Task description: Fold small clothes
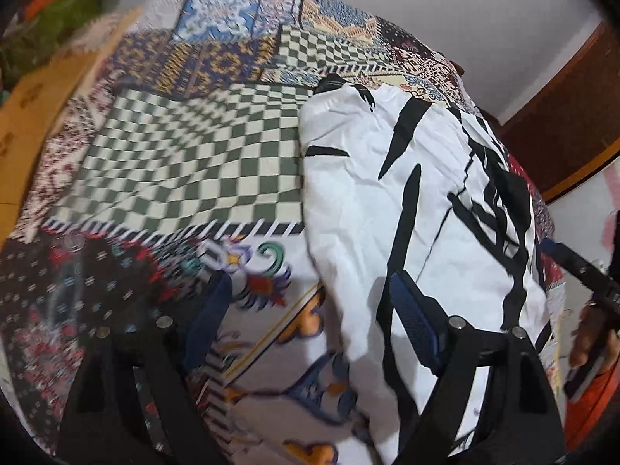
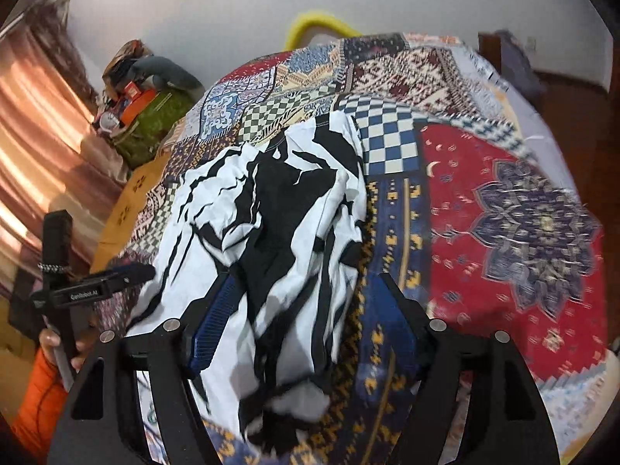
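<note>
White garment (image 1: pixel 407 209) with black streaks, thin and creased, lies on patchwork cloth (image 1: pixel 174 147), right of centre in left wrist view. Left gripper (image 1: pixel 310 329): jaws wide, garment edge between, not pinched. Right gripper (image 2: pixel 306 325): jaws apart astride rumpled hem, pads clear.

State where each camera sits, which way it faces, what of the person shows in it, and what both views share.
Left wrist: on the left gripper, angled down at the patchwork bedspread and the white-and-black garment; the right gripper and a hand show at the right edge.
Right wrist: on the right gripper, angled down over the garment; the left gripper, fingers and orange sleeve show at left.
Shared: garment, bedspread, yellow hoop.
</note>
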### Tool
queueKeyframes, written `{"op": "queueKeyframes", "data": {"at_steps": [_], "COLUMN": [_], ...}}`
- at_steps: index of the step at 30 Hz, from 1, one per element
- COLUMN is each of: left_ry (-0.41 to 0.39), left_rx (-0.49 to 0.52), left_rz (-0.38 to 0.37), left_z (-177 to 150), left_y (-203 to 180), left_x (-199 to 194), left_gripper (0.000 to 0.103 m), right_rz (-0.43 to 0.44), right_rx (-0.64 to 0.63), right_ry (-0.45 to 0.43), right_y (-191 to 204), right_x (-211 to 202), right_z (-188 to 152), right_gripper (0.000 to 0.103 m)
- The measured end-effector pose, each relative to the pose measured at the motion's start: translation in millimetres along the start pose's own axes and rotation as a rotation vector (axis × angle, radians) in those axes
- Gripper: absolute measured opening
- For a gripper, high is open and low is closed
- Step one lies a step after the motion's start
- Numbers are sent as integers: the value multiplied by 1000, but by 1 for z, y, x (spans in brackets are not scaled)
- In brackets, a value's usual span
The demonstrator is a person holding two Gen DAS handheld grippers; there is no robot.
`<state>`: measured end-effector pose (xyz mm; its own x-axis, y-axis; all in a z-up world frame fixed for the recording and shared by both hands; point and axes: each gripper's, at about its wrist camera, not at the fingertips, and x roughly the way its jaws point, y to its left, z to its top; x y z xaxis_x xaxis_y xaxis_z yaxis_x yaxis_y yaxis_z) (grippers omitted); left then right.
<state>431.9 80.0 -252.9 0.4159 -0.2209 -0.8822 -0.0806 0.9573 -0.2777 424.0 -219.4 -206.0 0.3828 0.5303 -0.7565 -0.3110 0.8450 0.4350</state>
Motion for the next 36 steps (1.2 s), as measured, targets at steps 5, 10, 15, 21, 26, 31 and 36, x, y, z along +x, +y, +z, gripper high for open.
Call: {"op": "queueKeyframes", "data": {"at_steps": [5, 10, 15, 21, 26, 31, 36], "left_ry": [16, 13, -3, -59, -149, -244, -325], "left_rx": [34, 78, 87, 123, 161, 168, 174], "left_rz": [-29, -71, -58, -39, -18, -7, 11], "left_z": [15, 27, 32, 25, 13, 0, -15], "left_y": [-9, -29, -40, -50, -56, -51, -38], "left_x": [16, 24, 25, 1, -48, -107, -165], "left_gripper": [76, 61, 29, 11, 10, 10, 10], "right_rz": [39, 46, 20, 20, 59, 88, 121], "right_rx": [15, -30, -85, -139, -158, -209, -258], "right_ry": [35, 44, 73, 45, -22, -87, -142], "right_y": [2, 12, 24, 39, 62, 101, 144], "right_x": [22, 40, 47, 31, -5, -39, -69], "right_z": [5, 14, 14, 6, 0, -1, -6], "right_gripper": [72, 71, 35, 12, 12, 11, 11]}}
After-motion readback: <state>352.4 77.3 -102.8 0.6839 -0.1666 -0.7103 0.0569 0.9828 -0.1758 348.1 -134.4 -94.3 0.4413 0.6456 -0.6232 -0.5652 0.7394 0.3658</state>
